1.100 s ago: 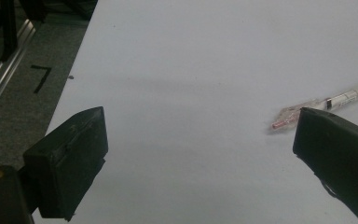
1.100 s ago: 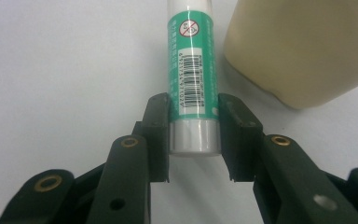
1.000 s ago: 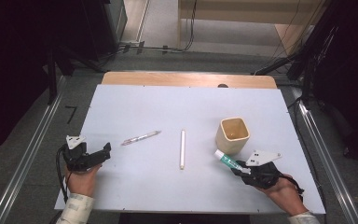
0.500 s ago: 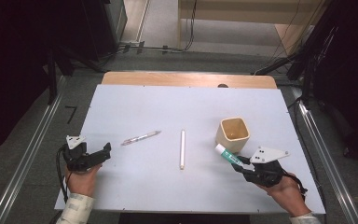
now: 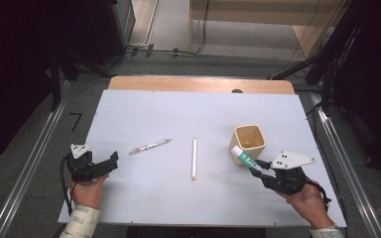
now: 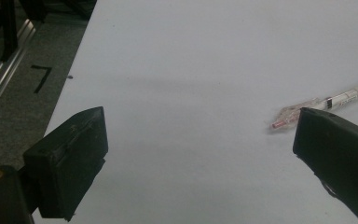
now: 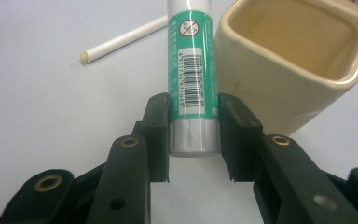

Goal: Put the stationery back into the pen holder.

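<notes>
High view, left to right, with the cup (image 5: 248, 142) as landmark. Far left of the cup, the left gripper (image 5: 113, 159) rests low over the table (image 5: 144, 106), its jaws standing wide apart with nothing between them; in the left gripper view the tip of the pen (image 6: 326, 103) lies just beyond its right-hand jaw. The pen (image 5: 150, 146) lies on the table well to the left of the cup, and the white stick (image 5: 194, 158) lies nearer, between pen and cup, pointing away from the person. The cup stands upright and looks empty. Just beside its near wall, the glue stick (image 5: 243, 156) is raised off the table, its white end close to the cup's near-left corner. The right gripper (image 5: 256, 169) has its jaws clamped on the silver-grey base end of the glue stick (image 7: 192, 70), the pads pressing on both sides, the tube pointing forward alongside the cup (image 7: 289, 60).

Step in hand, as judged: carrying the glue stick to the cup. To do it well, lift until the free end clears the rim, bring it over the opening rather than against the wall, tilt the tube upright, and let go only once it is well inside, so that the cup isn't nudged or tipped.
</notes>
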`<state>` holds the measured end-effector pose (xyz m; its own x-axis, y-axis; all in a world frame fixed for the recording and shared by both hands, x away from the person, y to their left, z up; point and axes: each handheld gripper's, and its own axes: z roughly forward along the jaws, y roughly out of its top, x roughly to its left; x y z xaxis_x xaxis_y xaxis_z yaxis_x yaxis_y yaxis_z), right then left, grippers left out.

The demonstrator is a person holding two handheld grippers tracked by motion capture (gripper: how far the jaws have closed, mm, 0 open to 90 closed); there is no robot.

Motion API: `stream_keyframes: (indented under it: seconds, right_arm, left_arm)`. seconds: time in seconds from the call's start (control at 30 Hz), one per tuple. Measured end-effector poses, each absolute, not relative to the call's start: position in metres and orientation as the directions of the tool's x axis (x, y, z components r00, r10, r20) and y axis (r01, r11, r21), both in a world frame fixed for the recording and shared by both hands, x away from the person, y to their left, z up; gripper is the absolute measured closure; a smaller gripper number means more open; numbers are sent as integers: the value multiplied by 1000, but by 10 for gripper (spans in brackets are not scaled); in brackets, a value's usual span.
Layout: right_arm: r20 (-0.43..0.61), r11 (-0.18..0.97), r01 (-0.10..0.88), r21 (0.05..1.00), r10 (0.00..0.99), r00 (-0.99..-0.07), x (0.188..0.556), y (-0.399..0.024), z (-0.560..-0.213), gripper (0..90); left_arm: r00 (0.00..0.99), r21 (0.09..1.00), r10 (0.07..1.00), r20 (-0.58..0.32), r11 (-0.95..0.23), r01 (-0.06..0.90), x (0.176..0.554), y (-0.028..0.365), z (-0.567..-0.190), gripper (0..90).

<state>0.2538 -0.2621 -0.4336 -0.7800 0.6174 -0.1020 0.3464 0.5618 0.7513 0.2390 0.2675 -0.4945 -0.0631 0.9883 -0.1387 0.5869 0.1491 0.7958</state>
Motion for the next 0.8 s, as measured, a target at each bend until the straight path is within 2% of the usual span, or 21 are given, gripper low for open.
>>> stream_keyframes:
  seconds: [0.8]
  right_arm:
    - [-104, 507, 357, 784, 676, -730, 275, -259, -414, 640]
  left_arm:
    - [-64, 798, 988, -143, 153, 583, 239, 268, -494, 38]
